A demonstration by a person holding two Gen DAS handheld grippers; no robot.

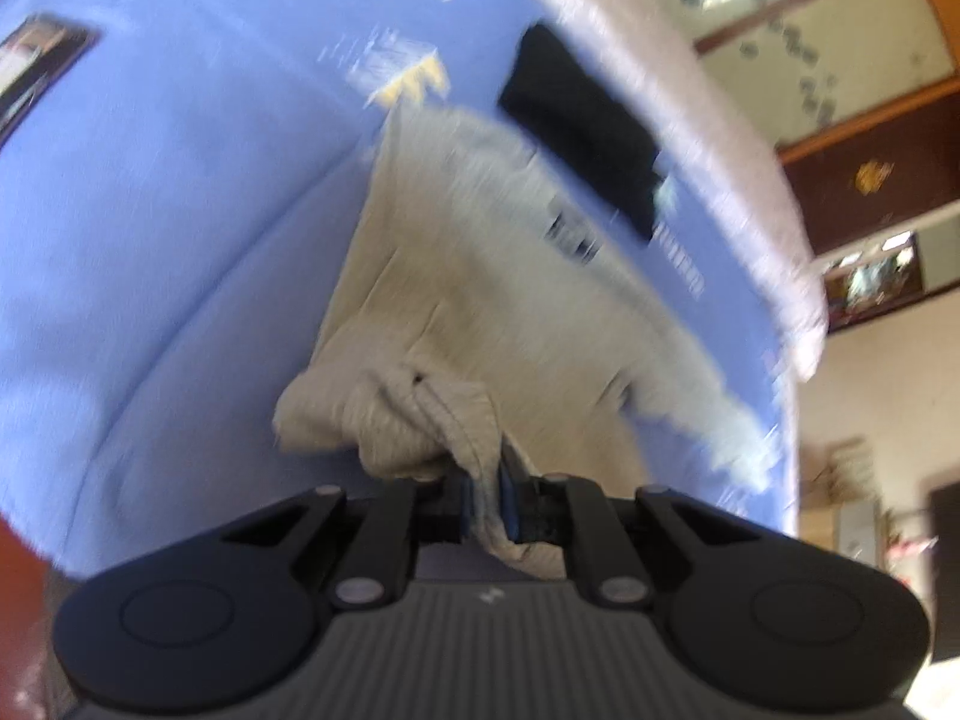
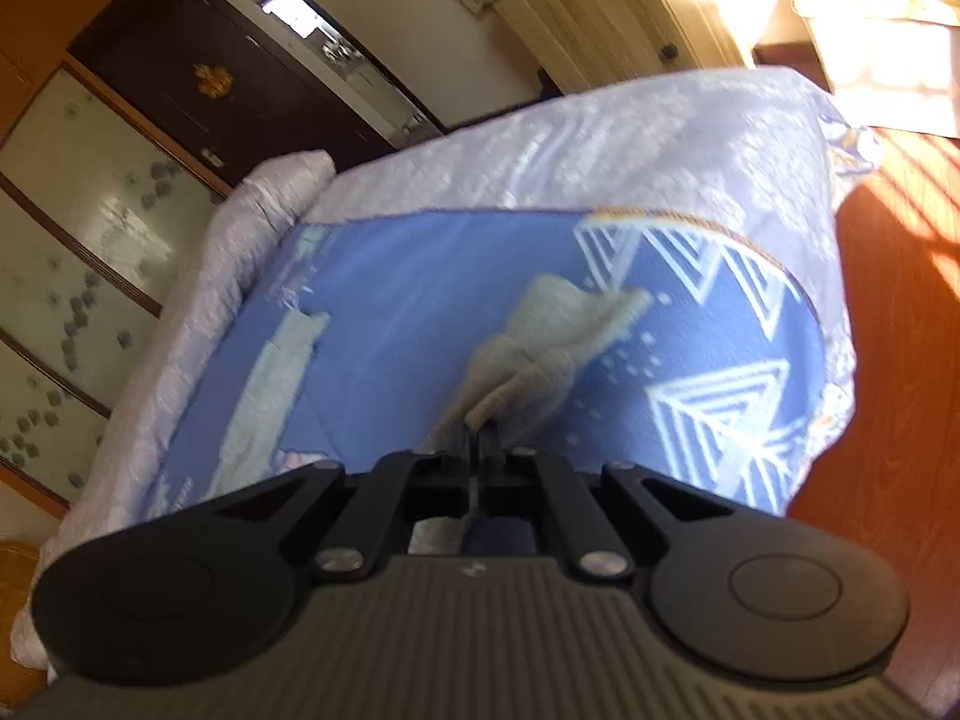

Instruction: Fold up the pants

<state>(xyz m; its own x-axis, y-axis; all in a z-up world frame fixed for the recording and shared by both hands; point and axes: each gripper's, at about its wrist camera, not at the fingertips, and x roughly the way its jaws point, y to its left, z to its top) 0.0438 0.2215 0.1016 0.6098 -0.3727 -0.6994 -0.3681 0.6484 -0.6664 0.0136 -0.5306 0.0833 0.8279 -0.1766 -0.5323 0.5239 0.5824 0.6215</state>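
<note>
Both grippers are carrying a fold of the pale beige, soft knit pants (image 1: 480, 300) over the blue patterned bedspread (image 1: 180, 240), so the step seems to be bringing one end of the garment across onto the rest. To do it well, the two gripped corners should travel level and at the same pace, with the cloth between them taut enough to lay a straight crease, and come down squarely on the matching edge before either grip lets go; any slack on one side is likely to leave a skewed fold. The left gripper (image 1: 486, 501) has its jaws pressed nearly together on a thick, bunched wad of ribbed edge, probably the waistband or a cuff, with the cloth trailing away from it up the bed. The right gripper (image 2: 480, 438) likewise has its jaws drawn tight on a ribbed hem of the same fabric, which hangs crumpled just beyond the fingertips. The pants lie partly lifted and partly draped on the bedspread, wrinkled, with a ragged-looking far edge that motion blur makes hard to read. A folded black garment (image 1: 576, 126) rests on the bed near the pants, towards the quilted white border (image 1: 750, 192); whether they touch is unclear.
</note>
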